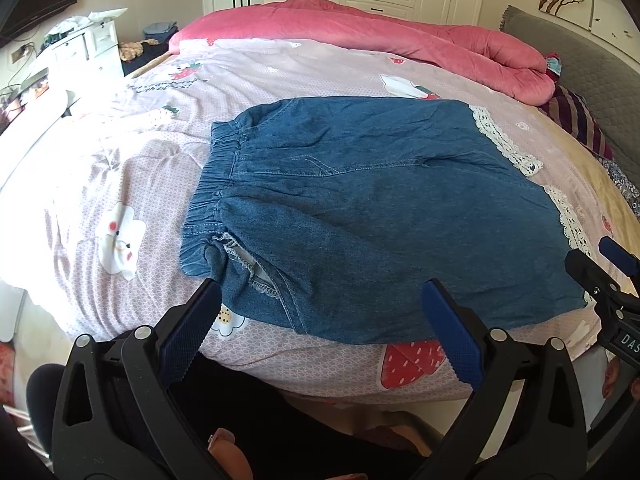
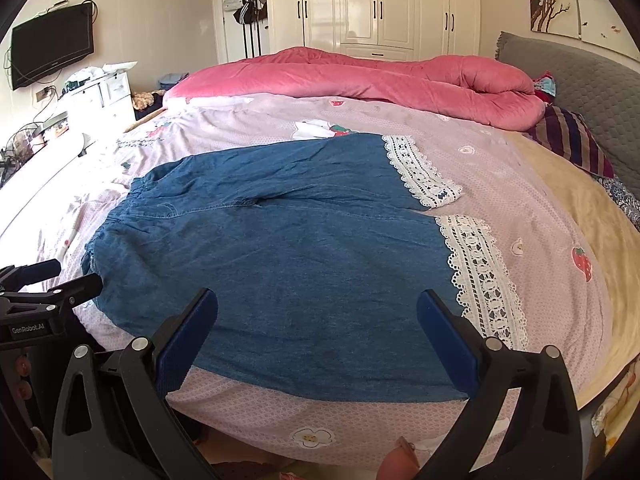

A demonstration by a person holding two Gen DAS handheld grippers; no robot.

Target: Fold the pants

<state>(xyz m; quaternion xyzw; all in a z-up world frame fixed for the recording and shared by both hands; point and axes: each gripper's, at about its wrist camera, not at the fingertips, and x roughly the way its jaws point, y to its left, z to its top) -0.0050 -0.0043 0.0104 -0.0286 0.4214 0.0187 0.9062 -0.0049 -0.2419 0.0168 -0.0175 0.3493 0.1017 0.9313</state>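
Observation:
Blue denim pants lie flat on the bed, elastic waistband to the left and white lace cuffs to the right. They also show in the right wrist view with the lace cuffs at right. My left gripper is open and empty, hovering over the near edge by the waist end. My right gripper is open and empty over the near edge of the legs. Each gripper shows at the edge of the other's view: the right one, the left one.
The pants rest on a pink patterned bedsheet. A rolled pink quilt lies along the far side. A grey headboard and striped pillow are at right. White drawers and a TV are at left.

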